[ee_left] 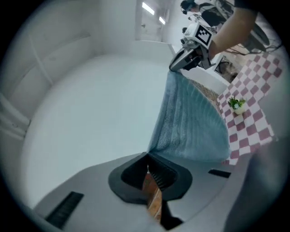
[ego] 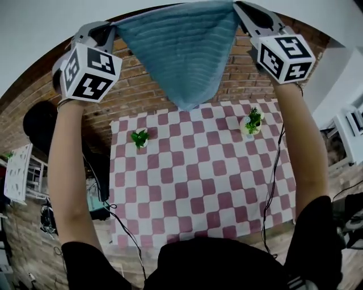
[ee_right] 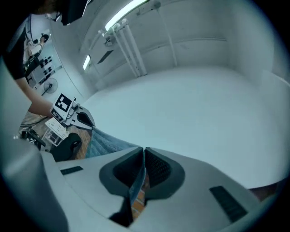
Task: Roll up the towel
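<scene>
I see a checked table (ego: 198,187) on brick floor (ego: 142,96), small plants (ego: 139,137) by its far corners, strip lights (ee_right: 127,16) overhead.

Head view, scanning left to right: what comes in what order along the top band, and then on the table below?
Top band: left gripper → blue towel → right gripper. On the checked tablecloth: left potted plant → right potted plant.

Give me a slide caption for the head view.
Left tongs and right tongs hold a blue towel aloft above the checkered table.
</scene>
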`<state>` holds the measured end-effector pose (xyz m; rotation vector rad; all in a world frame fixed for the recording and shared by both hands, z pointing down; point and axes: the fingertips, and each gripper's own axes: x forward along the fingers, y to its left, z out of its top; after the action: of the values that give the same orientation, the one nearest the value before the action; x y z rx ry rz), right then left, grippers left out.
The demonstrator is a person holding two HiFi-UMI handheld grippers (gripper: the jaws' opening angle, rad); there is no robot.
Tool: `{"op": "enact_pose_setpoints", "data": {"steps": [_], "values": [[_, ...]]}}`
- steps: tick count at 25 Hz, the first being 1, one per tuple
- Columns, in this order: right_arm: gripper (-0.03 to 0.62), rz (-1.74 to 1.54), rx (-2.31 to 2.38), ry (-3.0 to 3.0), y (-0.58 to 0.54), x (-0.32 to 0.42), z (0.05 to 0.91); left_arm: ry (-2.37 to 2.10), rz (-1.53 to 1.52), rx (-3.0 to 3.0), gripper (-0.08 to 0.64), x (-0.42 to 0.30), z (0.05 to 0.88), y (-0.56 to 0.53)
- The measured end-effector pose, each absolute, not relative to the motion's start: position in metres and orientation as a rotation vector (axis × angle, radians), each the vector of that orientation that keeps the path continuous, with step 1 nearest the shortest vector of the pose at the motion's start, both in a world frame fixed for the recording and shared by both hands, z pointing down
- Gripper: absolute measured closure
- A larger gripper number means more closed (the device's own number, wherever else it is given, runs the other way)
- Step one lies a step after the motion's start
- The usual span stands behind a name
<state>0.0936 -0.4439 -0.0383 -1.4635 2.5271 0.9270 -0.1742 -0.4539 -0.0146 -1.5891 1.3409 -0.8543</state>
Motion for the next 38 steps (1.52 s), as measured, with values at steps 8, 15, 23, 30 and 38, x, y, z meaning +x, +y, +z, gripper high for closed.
{"op": "enact_pose_setpoints", "data": {"steps": [8,15,23,30,38], "values": [[0.595,0.684,-1.354,2.680,-0.332,0.094,0.093,1.240,-0.946,-1.706,0.552,-0.189,0.135,-0.344],[0.594,0.510,-1.211,3.069,-0.234,0.029,0.307,1.089,-1.069,-2.005,0.554,-0.157,0.308,-0.261],[0.353,-0.053,-1.233,3.292,-0.155,-0.044,0.509,1.058,-1.220,-2.155,0.552,-0.147,0.403,-0.221],[0.134,-0.286,-1.488,2.982,-0.153,-0.111,0.517,1.078,-1.153,-2.189,0.552,-0.135,0.377,-0.212],[0.153,-0.420,-1.807,2.873,-0.176,-0.120,0.545,1.055,-1.081,-2.221,0.552,-0.129,0.360,-0.201]]}}
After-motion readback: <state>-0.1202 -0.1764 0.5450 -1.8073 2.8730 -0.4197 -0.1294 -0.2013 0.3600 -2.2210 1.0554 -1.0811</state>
